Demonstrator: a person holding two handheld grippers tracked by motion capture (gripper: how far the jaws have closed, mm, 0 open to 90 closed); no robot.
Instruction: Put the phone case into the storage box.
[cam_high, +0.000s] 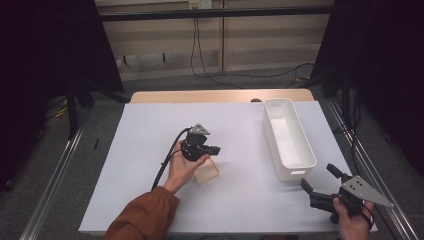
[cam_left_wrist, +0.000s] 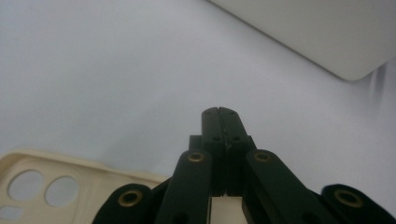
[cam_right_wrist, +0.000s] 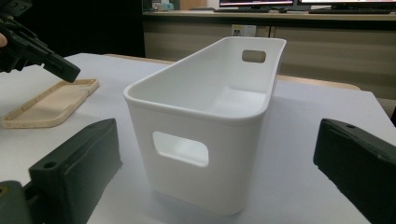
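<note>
Left gripper (cam_left_wrist: 222, 112) jaws pressed together above cream phone case (cam_left_wrist: 56, 184) — camera cutouts up close — right gripper (cam_right_wrist: 215, 163) jaws wide before white bin (cam_right_wrist: 205, 116).

Phone case (cam_high: 206, 171) mid-sheet (cam_high: 150, 150) — bin (cam_high: 289, 137) to its right, lengthwise along the sheet's right side

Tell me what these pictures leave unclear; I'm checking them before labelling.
- Phone case, high view: its near part is hidden under the left gripper and hand.
- Phone case, left gripper view: cut off by the bottom edge and covered by the shut fingers.
- White bin, right gripper view: its near floor is hidden by its own front wall.
- Right gripper, right gripper view: the open fingers are cut off at the edges.
</note>
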